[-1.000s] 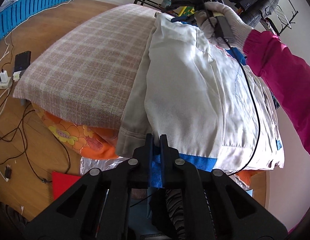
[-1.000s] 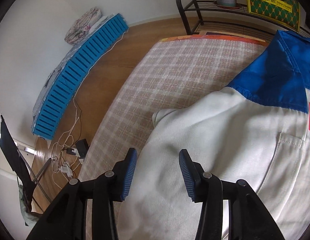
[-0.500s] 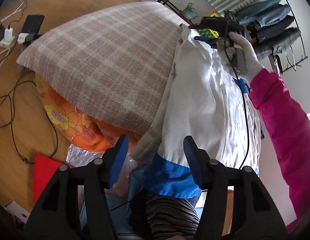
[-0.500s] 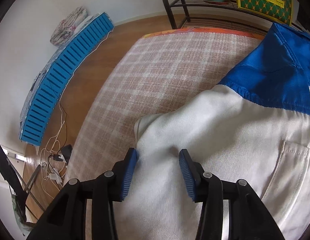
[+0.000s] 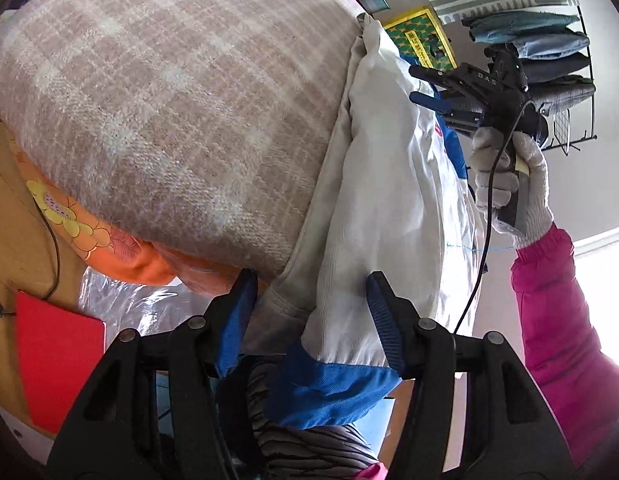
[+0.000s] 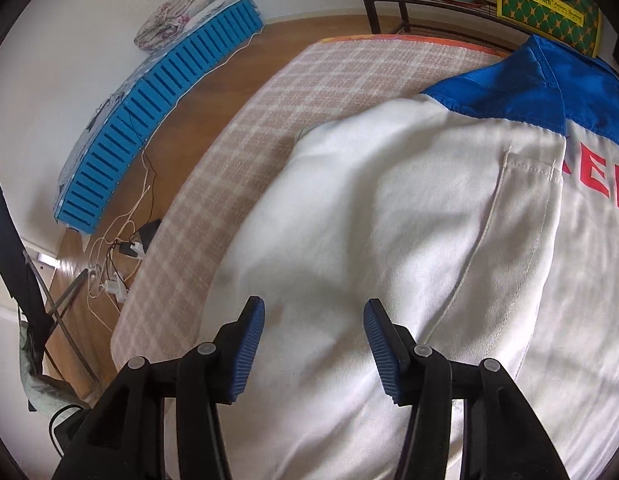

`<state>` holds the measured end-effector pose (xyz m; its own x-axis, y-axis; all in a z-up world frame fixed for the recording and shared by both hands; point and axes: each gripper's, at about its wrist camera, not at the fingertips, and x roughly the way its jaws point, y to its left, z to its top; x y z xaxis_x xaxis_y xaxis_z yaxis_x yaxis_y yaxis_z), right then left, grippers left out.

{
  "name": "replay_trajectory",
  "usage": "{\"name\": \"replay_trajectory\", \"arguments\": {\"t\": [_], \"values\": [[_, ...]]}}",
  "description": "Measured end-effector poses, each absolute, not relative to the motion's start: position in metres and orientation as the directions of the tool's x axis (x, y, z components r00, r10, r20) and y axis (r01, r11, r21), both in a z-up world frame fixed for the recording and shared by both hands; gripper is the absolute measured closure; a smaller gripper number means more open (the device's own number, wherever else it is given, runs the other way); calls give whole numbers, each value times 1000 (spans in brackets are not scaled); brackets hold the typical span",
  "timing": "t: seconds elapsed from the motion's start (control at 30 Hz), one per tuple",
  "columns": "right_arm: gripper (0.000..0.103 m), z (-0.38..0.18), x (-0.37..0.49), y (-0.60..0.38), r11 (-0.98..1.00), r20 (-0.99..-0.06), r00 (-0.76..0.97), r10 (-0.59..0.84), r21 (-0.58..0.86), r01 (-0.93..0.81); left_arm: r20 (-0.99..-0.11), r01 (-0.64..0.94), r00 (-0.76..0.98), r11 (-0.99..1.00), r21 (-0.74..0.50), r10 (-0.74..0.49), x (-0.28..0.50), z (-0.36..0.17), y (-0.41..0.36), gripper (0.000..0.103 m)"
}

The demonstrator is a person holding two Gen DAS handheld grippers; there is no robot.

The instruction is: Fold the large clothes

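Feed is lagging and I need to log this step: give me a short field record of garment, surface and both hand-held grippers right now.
garment: white jacket with blue trim, folded lengthwise on the plaid blanket
left hand-held gripper: open, jaws either side of the jacket's hem end, not clamped
right hand-held gripper: open, above the white fabric near the collar end
hem corner: blue band hangs off the blanket edge
under blanket: orange floral cloth

Your white jacket (image 6: 389, 240) is matt woven cloth (its blue collar (image 6: 529, 80) slightly shinier); the checked blanket (image 5: 169, 100) beneath looks coarse, woolly.
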<state>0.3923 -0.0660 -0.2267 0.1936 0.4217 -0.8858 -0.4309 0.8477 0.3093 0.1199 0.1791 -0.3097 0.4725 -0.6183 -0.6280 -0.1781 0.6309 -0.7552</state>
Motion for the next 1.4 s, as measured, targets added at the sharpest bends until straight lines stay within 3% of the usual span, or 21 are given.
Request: {"name": "replay_trajectory", "arguments": {"t": [0.17,0.4,0.43,0.63,0.83,1.03,1.13,1.3,1.4], "values": [[49,-236,398,-64,859,-892,193,409,305,-412,-636,-172,465,643,-747,-615,104,-291,180,71],[41,-246,398,-52,862,-908,182,379,274,-426,-661,-130,480,698,-704,-577,101,-273,169,72],[41,-247,398,-51,865,-910,184,370,266,-427,-666,-142,479,698,-701,-572,101,-274,168,82],[41,-236,395,-49,860,-902,168,398,304,-410,-662,-83,546,753,-653,-514,92,-240,158,89],[29,-216,391,-20,839,-885,139,445,357,-409,-660,52,577,828,-558,-481,93,-200,125,93],[30,-232,385,24,869,-958,128,257,171,-465,-659,137,576,852,-505,-483,95,-182,101,93],[39,-244,384,29,872,-973,129,189,106,-479,-668,144,574,862,-486,-473,96,-178,93,94],[84,-252,383,11,886,-972,170,163,69,-458,-681,159,569,874,-459,-461,98,-174,81,94],[97,-245,384,-13,899,-956,171,238,150,-411,-691,181,553,877,-445,-465,100,-169,71,94]]}}
